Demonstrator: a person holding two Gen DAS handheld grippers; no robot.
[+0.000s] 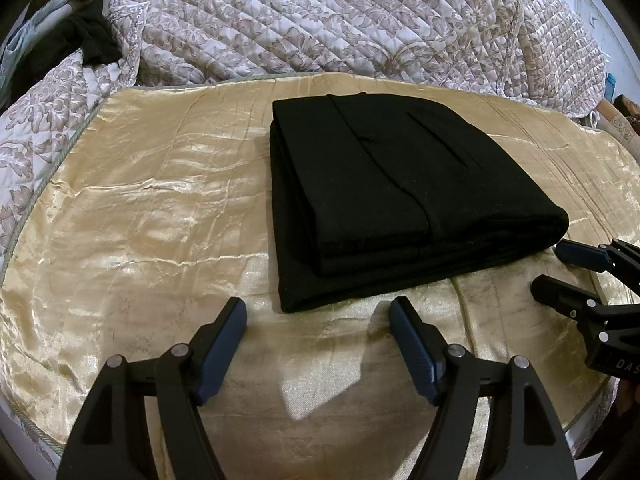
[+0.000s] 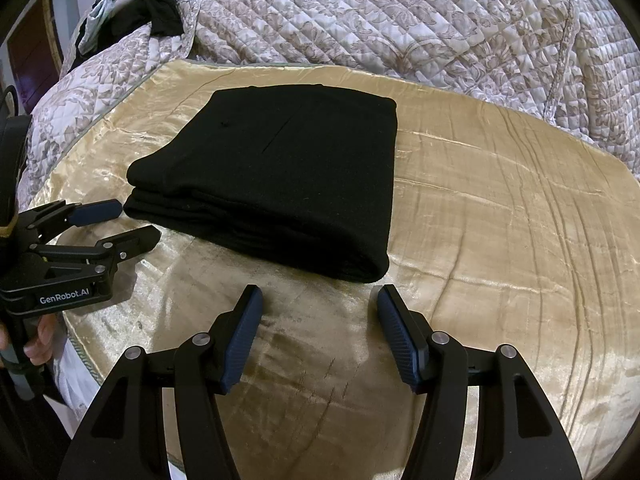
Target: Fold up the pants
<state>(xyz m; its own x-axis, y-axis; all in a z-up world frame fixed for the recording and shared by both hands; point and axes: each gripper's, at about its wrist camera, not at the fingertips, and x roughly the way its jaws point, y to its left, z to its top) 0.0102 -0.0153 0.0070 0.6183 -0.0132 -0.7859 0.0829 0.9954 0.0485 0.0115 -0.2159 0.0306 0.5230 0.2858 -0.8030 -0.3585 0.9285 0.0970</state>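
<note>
Black pants sit folded in a neat stack on the gold bedspread, left gripper and right gripper both released and empty, so folding looks done; next just withdraw.

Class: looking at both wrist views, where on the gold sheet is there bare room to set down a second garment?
Bare gold sheet lies right of the folded black pants, out to the quilt. Another bare patch lies left of the pants in the left wrist view. The near edge is crowded by the open left gripper and right gripper.
</note>
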